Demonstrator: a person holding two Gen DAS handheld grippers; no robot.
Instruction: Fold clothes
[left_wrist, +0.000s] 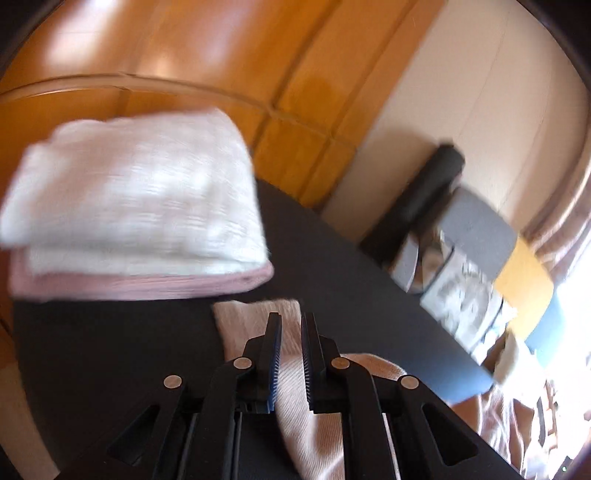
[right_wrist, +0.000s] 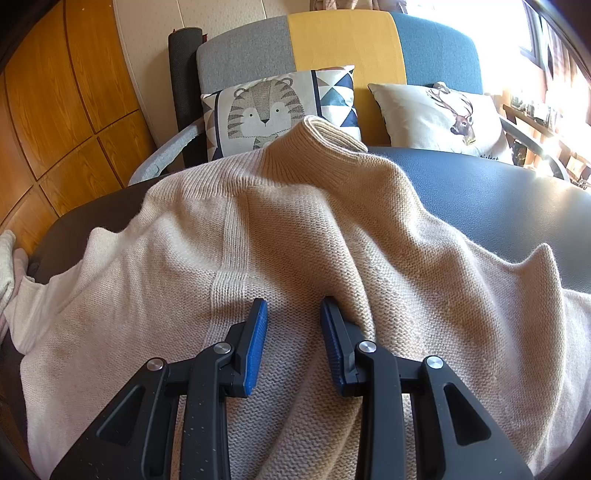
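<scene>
A beige sweater (right_wrist: 295, 229) lies spread face-up on a dark table (right_wrist: 517, 206), collar (right_wrist: 325, 144) toward the top of the right view, body filling the middle and bottom. The fold itself looks not yet begun; this reads as the stage of taking hold of the sweater's parts.

The right gripper (right_wrist: 291, 314) sits low in its frame, fingers partly apart over the knit, a raised ridge of fabric beside the right finger; nothing is pinched between them. The left gripper (left_wrist: 291, 328), at the bottom centre of its blurred frame, has its fingers a narrow gap apart over the sleeve (left_wrist: 258, 314), which runs under them; whether the pads press on it I cannot tell.

Next, I judge, the left needs a firm pinch on the sleeve end to carry it across the body, while the right steadies the middle.

Count: one sweater being worked, one stack (left_wrist: 136, 206) of two folded pieces at the upper left of the left view, two cushions (right_wrist: 273, 107) on the sofa (right_wrist: 340, 40), two grippers
</scene>
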